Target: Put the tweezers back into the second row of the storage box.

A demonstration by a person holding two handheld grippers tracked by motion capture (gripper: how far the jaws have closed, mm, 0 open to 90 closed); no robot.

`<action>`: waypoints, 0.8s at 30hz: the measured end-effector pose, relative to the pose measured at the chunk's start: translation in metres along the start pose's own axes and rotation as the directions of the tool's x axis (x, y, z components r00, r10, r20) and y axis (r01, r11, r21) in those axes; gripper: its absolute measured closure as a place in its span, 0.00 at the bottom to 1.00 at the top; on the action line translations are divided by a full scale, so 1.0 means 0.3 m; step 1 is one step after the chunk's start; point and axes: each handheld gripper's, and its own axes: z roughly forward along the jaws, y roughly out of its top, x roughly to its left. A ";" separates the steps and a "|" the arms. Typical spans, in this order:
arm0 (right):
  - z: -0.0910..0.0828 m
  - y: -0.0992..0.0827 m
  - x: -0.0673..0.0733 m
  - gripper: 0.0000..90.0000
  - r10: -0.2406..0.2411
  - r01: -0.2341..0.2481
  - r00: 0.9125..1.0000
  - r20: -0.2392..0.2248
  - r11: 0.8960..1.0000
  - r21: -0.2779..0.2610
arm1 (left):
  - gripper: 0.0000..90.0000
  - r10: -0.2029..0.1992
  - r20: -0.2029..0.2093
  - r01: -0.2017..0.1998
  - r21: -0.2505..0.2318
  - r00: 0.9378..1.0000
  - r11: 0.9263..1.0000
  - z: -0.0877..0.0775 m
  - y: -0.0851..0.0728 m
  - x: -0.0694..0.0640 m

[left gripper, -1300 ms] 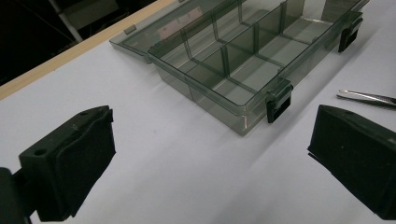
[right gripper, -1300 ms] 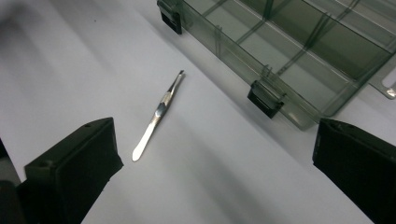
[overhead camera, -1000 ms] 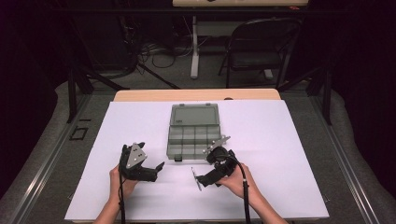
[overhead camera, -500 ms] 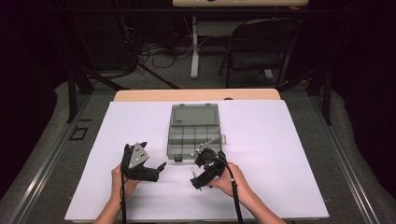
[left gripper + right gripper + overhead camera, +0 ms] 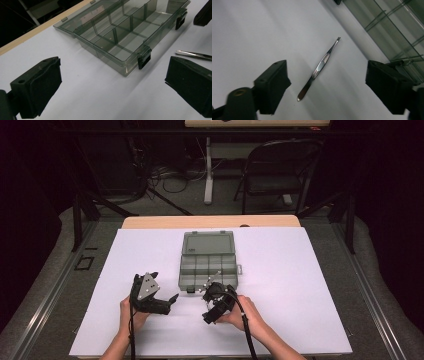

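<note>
The right tool (image 5: 325,82) hangs wide over the tweezers (image 5: 319,69) — thin, flat on the bench (image 5: 300,270), likely to skid away. The left tool (image 5: 112,82) gapes wide too, empty, near the open box (image 5: 130,32).

Bright, even light on the white desk (image 5: 300,285) (dark surroundings beyond its edges); soft shadows, slightly soft focus throughout.

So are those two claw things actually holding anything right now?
No. Both are open and empty. The right gripper hangs over the tweezers lying on the table, fingers apart on either side. The left gripper faces the open plastic box.
</note>
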 end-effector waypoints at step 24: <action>0.059 0.052 0.008 0.67 -0.071 0.072 0.997 -0.015 0.990 0.120 | 0.00 0.005 -0.004 -0.005 0.013 1.000 1.000 0.001 0.001 0.000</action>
